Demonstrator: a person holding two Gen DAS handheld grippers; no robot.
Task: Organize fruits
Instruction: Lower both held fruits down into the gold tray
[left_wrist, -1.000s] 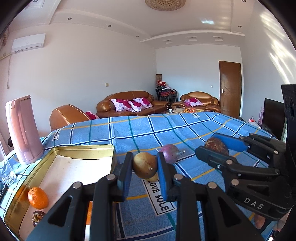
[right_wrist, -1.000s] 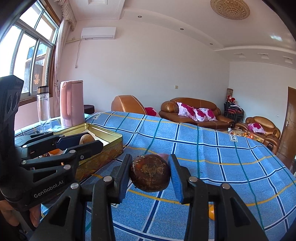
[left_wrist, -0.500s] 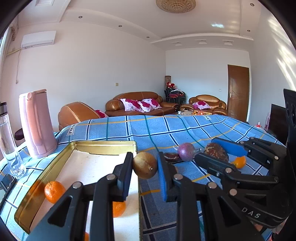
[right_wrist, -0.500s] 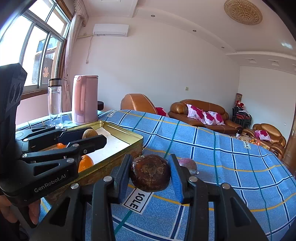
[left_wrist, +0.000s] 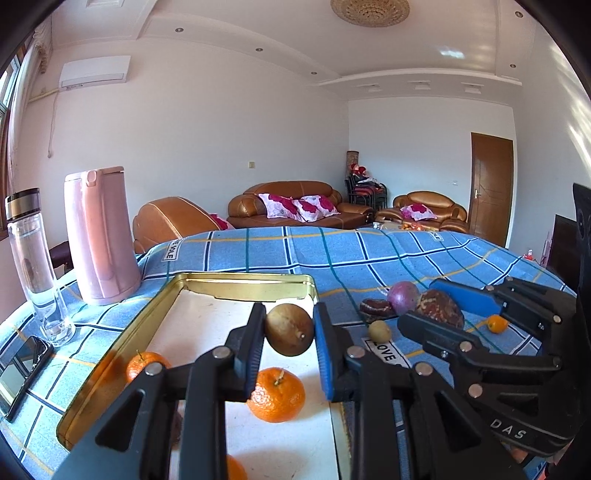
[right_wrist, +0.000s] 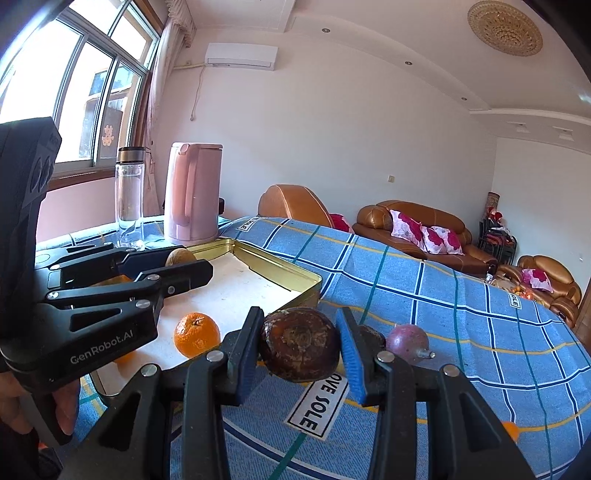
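left wrist view has the left tongs (left_wrist: 289, 334) clamped on a brownish fruit (left_wrist: 289, 334) held above the gold tray (left_wrist: 240, 282), where oranges (left_wrist: 276, 394) lie. right tongs (right_wrist: 300, 345) pinch a dark, rough fruit (right_wrist: 299, 343) just beside the tray's rim. a purple fruit (right_wrist: 407, 341), perhaps a passion fruit, rests on the blue cloth (right_wrist: 443, 295).

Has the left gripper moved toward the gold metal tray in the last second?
Yes. The left gripper, clamping a brown-green fruit, has shifted left over the gold tray.
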